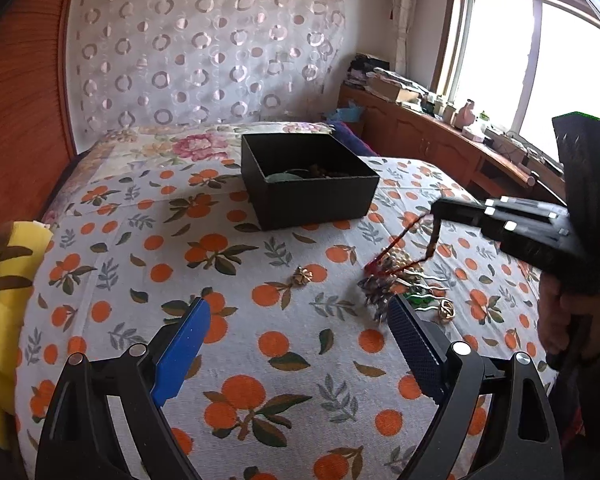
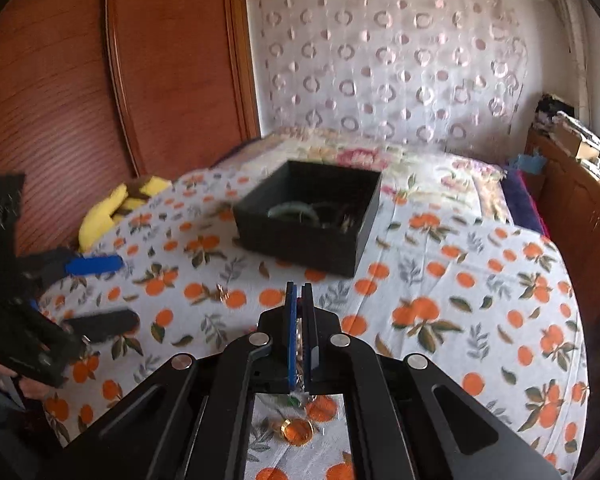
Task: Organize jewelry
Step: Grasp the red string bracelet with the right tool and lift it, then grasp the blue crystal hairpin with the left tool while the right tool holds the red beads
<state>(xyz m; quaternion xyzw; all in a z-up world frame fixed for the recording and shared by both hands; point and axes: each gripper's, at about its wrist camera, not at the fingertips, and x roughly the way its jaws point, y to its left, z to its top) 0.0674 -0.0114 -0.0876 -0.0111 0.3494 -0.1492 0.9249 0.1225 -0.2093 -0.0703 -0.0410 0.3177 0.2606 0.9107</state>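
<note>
A black open box [image 1: 308, 178] sits on the orange-print bedspread and holds a green bangle [image 2: 288, 210] and other pieces. My right gripper [image 1: 438, 210] is shut on a dark red cord necklace [image 1: 404, 240] whose beaded, tasselled end [image 1: 384, 284] hangs blurred just above the bed, right of the box. In its own view its blue fingers [image 2: 300, 296] are pressed together on the cord. My left gripper [image 1: 300, 320] is open and empty, low over the bed. A small gold flower piece [image 1: 302, 276] lies ahead of it. More jewelry [image 1: 440, 304], including a gold ring [image 2: 288, 426], lies by the necklace.
A yellow plush toy [image 1: 4, 280] lies at the bed's left edge by the wooden wardrobe [image 2: 100, 80]. A wooden cabinet [image 1: 440, 140] with clutter runs under the window on the right. A patterned curtain [image 1: 204, 52] hangs behind the bed.
</note>
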